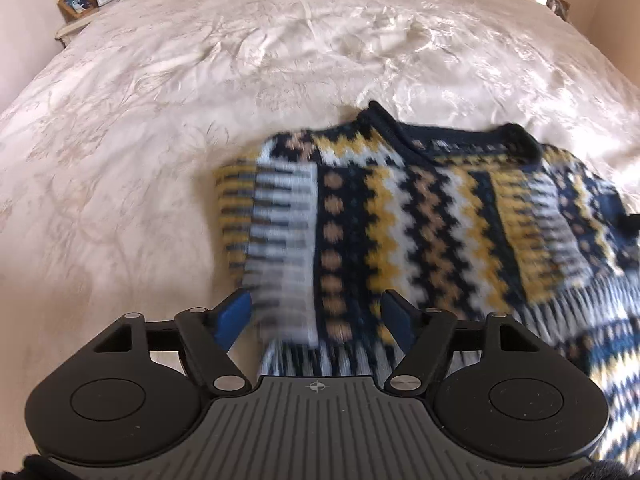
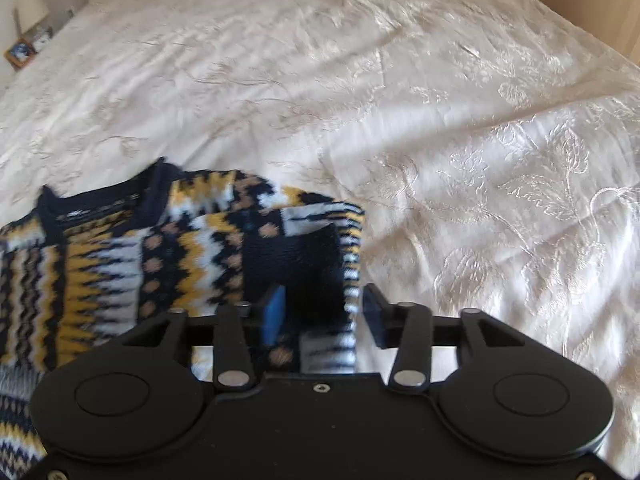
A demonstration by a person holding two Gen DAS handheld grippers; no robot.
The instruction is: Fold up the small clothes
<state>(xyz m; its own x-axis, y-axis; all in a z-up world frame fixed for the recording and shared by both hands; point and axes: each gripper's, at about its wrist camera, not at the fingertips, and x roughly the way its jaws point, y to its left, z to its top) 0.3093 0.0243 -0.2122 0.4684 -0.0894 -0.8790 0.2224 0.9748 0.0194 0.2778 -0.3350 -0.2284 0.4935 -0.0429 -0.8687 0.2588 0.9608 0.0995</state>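
On the cream embroidered bedspread (image 1: pixel 160 140) lies the patterned knit sweater (image 1: pixel 400 208), collar toward twelve o'clock, bands of navy, mustard, white and tan zigzags and dots running down it. Both sleeves already appear turned in over the body: in the left wrist view a sleeve panel (image 1: pixel 280 240) lies along the nine o'clock edge, and in the right wrist view the other sleeve (image 2: pixel 304 248) lies along the three o'clock edge, its dark cuff toward six o'clock. Judging by this, the side folds are done and the fold bringing hem to collar is left.

The left gripper (image 1: pixel 316 316) stands wide, its blue pads either side of the sleeve panel and clear of it. The right gripper (image 2: pixel 324 312) is parted moderately, cuff fabric between the pads; nothing looks pinched. The knit is blurred near the fingers.
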